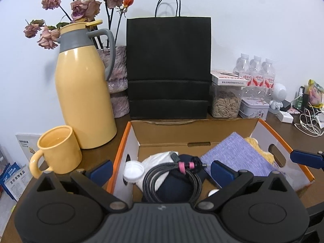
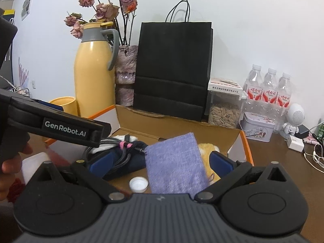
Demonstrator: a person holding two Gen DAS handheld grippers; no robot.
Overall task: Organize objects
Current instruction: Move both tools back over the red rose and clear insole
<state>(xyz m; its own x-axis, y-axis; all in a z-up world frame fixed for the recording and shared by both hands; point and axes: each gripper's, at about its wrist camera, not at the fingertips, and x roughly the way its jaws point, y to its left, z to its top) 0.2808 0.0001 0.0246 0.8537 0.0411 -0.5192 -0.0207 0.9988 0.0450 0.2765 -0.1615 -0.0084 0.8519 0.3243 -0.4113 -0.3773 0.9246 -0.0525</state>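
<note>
We log the cardboard box on the table, holding a purple cloth whose long axis runs away from us, tilted, apparently propped on something yellow. It lies between the wide, empty jaws of the right gripper. A coiled cable sits between the left gripper's wide jaws, untouched.

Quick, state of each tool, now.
Left tool: open, holding nothing, above the coiled cable.
Right tool: open, holding nothing, above the purple cloth.
</note>
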